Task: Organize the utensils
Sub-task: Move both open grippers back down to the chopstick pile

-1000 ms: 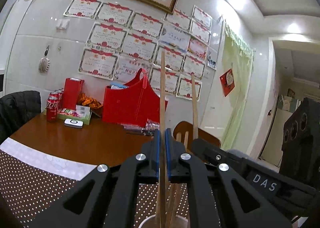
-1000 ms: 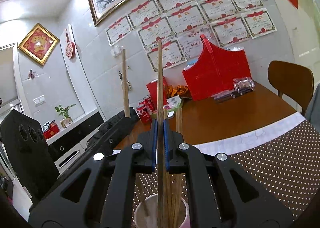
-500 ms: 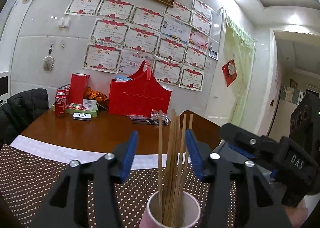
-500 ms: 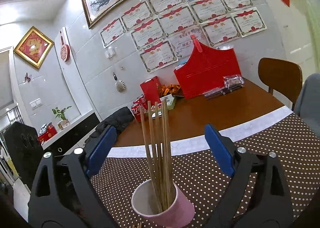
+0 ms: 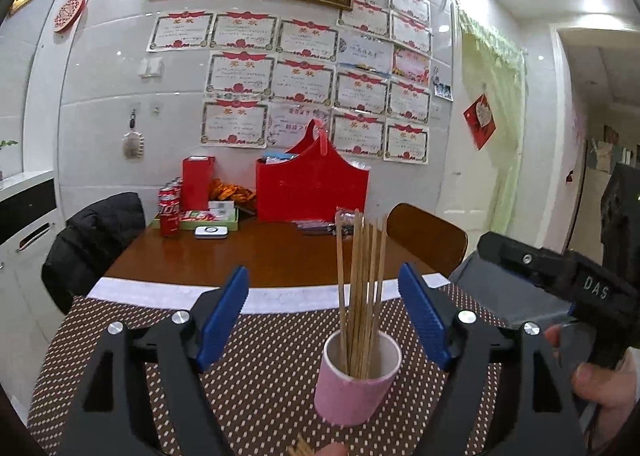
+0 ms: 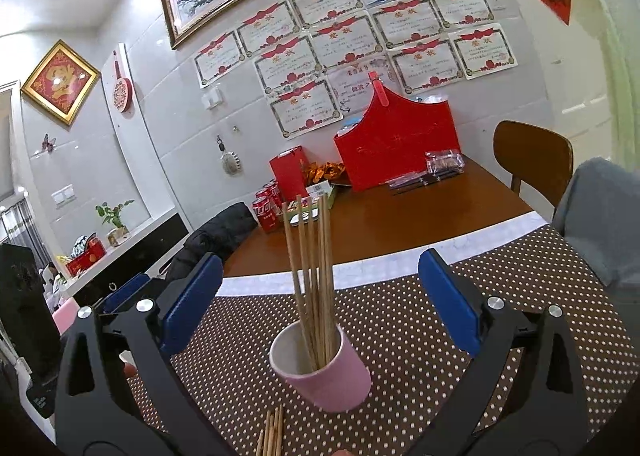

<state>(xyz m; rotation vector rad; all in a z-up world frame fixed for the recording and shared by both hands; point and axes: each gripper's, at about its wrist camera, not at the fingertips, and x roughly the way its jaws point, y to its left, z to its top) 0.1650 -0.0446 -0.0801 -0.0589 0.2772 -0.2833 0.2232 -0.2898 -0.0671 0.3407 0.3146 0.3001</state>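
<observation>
On the dotted bench mat (image 6: pixel 400 336), the pink cup (image 6: pixel 324 372) keeps the chopsticks (image 6: pixel 312 280) upright. Both the left tongs (image 5: pixel 324 312) and right tongs (image 6: pixel 320 296) gape wide, empty, probably because loose chopsticks (image 6: pixel 272 434) wait just beside the cup.

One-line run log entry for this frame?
left gripper: open | right gripper: open | chopsticks: upright in pink cup | loose chopsticks: on mat
</observation>
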